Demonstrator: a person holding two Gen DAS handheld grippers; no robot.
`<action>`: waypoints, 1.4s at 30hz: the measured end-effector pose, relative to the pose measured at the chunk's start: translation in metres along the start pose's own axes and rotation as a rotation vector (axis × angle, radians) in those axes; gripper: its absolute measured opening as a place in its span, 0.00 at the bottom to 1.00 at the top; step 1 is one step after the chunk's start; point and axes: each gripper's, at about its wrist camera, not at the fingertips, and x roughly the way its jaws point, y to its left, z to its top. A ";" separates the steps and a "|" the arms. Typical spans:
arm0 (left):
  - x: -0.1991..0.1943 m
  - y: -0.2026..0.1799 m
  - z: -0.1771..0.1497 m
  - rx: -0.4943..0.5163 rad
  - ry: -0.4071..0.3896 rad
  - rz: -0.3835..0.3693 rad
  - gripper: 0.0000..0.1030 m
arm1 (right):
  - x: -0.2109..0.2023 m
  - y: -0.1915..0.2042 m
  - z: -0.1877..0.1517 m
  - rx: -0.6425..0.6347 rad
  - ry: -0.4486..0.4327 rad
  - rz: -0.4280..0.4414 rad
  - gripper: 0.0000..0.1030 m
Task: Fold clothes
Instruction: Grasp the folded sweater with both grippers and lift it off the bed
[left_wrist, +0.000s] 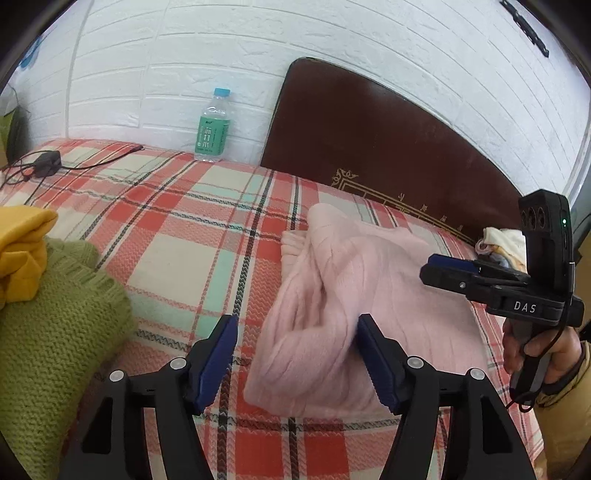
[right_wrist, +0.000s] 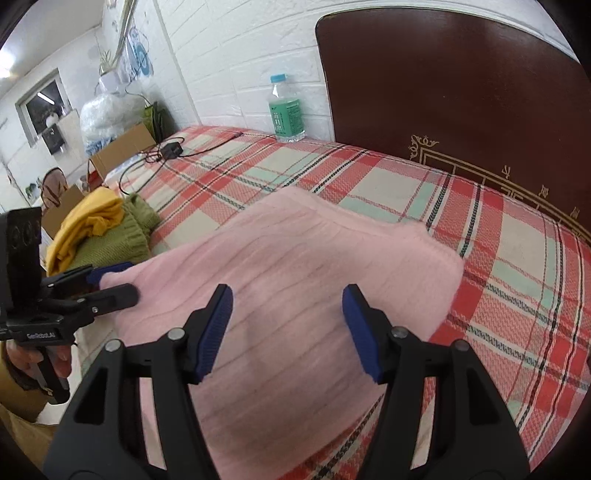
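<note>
Pink sweater (right_wrist: 295, 280) lies bunched on the plaid bed (right_wrist: 517, 266), directly beneath the spread, empty right gripper (right_wrist: 288, 325), while the left gripper (left_wrist: 295, 365), also spread, hovers at its near-left edge.

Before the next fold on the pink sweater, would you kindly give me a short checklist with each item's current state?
1. Left tongs open: ok.
2. Right tongs open: ok.
3. Pink sweater lying on the plaid bedsheet, free of both tongs: ok in these views.
4. Sweater smooth: not ok, bunched in the left view.
5. Green knit sweater apart from it: ok.
6. Water bottle upright, far from the sweater: ok.
</note>
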 end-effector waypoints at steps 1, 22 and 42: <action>-0.006 0.002 -0.001 -0.019 -0.009 0.007 0.66 | -0.004 -0.004 -0.003 0.025 -0.002 0.017 0.62; 0.032 -0.008 -0.051 -0.297 0.273 -0.294 0.77 | -0.031 0.013 -0.042 0.002 0.023 0.068 0.78; 0.060 0.002 -0.044 -0.495 0.215 -0.353 0.81 | -0.018 -0.078 -0.051 0.477 0.009 0.307 0.86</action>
